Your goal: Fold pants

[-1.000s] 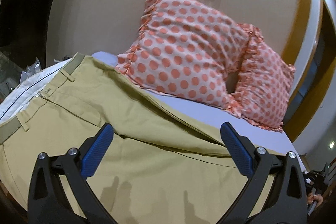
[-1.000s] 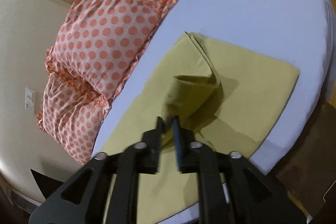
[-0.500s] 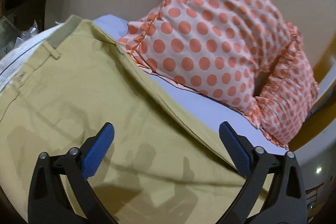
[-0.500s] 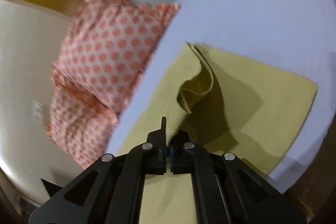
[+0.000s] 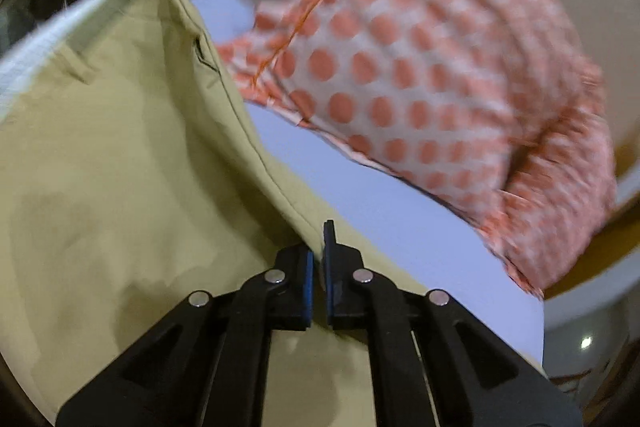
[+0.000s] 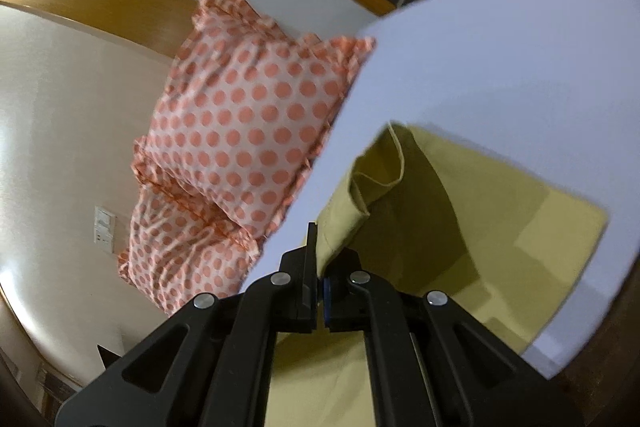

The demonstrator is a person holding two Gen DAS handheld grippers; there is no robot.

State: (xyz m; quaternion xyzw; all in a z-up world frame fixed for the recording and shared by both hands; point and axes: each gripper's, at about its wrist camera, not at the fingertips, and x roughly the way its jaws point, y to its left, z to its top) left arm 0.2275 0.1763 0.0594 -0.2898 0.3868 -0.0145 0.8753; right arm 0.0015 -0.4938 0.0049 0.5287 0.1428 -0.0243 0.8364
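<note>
Khaki pants (image 5: 120,163) lie on a bed with a pale lilac sheet (image 5: 400,223). In the left wrist view the waistband with belt loops is at the upper left, and my left gripper (image 5: 318,259) is shut on the pants' far side edge. In the right wrist view the leg part of the pants (image 6: 500,227) lies flat, and my right gripper (image 6: 320,267) is shut on a raised fold of the fabric, lifted off the sheet (image 6: 500,67).
Two pink polka-dot pillows (image 5: 420,79) lean on the wall behind the pants; they also show in the right wrist view (image 6: 248,139). The bed's edge (image 6: 568,339) is at the right. A wall socket (image 6: 103,227) is on the wall.
My left gripper went from wide open to shut on the pants' edge near the pillows. My right gripper stayed shut and lifted its fold higher.
</note>
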